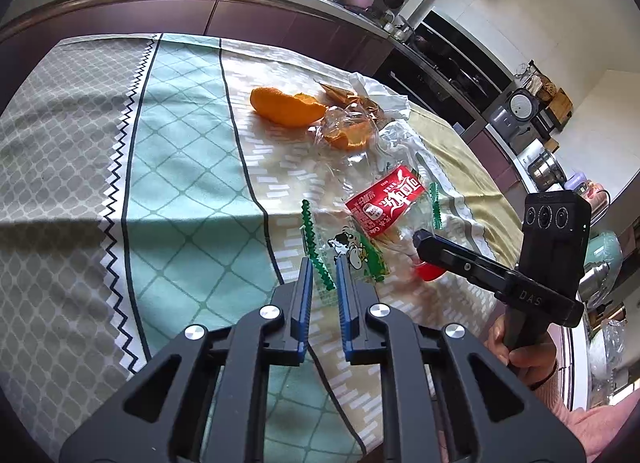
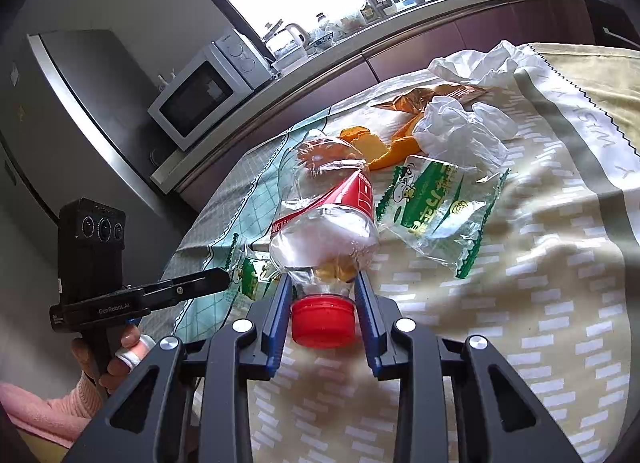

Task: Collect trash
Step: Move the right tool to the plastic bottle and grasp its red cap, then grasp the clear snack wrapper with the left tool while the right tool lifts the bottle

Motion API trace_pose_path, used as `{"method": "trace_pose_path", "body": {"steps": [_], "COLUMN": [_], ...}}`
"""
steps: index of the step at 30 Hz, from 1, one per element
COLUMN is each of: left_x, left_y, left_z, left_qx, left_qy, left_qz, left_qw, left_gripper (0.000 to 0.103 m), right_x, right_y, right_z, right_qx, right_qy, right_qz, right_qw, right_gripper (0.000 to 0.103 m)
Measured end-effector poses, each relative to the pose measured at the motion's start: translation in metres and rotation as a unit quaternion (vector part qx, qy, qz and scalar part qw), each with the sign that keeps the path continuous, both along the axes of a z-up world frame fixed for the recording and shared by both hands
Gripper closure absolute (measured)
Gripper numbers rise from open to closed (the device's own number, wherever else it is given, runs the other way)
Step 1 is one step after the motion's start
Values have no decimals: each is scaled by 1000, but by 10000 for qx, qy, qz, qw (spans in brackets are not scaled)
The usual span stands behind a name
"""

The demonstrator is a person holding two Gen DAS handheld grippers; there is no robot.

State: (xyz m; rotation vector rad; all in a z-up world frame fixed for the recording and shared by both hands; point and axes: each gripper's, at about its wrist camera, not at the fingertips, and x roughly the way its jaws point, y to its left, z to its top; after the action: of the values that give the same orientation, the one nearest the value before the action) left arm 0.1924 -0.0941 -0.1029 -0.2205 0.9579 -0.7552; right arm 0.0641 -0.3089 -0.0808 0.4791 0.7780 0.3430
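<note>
**Bottle neck grab, wrapper next**

Right gripper fingers straddle the crushed bottle at its neck, near the table's middle; contact unclear. Close below the shoulder, lift straight. Left gripper part open over green wrapper.

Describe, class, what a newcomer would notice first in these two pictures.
First comes the crushed plastic bottle, its red cap sitting between the open jaws of the right gripper. Next, bright orange peel lies farther back on the patterned tablecloth. The left gripper has its jaws on either side of the green-edged end of a cartoon-cow snack wrapper, not closed on it.
</note>
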Motion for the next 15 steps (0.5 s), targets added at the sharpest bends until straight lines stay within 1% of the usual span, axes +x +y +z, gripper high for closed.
{"method": "trace_pose_path", "body": {"steps": [5, 8, 15], "left_x": [-4, -7, -20], "left_y": [1, 6, 16], "left_z": [4, 7, 22], "left_qx": [-29, -31, -41], "left_qy": [-67, -126, -515], "left_qz": [-9, 56, 38], "left_qw": [10000, 9999, 9987], "left_gripper": [92, 98, 101], "right_x": [-1, -2, -4], "right_y": [-1, -2, -4], "right_z": [0, 2, 12], "right_qx": [36, 72, 141], "right_qy": [-22, -70, -277], "right_qz": [-26, -62, -75], "right_qw": [10000, 9999, 9995], "right_gripper": [73, 73, 73]}}
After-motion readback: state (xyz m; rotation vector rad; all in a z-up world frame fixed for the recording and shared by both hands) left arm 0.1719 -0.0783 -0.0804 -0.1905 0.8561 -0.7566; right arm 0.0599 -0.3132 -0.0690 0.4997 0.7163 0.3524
